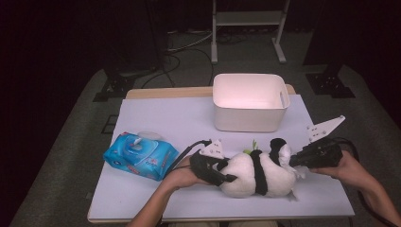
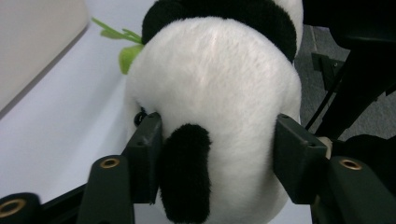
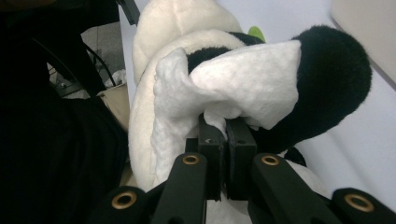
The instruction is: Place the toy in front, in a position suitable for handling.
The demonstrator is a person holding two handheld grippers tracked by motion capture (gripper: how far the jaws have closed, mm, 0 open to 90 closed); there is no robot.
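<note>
A black-and-white plush panda (image 1: 255,175) lies on its side on the white table (image 1: 189,123), near the front edge. My left gripper (image 1: 222,171) is shut on the panda's rear body (image 2: 215,116), its jaws pressing into both flanks. My right gripper (image 1: 294,160) comes in from the right and is shut on a white wipe (image 3: 233,88), which is draped against the panda's head (image 3: 299,79) beside a black ear. A small green leaf (image 2: 122,46) sticks out near the panda.
A white plastic bin (image 1: 249,101) stands at the back of the table. A blue pack of wet wipes (image 1: 140,155) lies at the left with its lid up. Cables and stand legs are on the floor behind.
</note>
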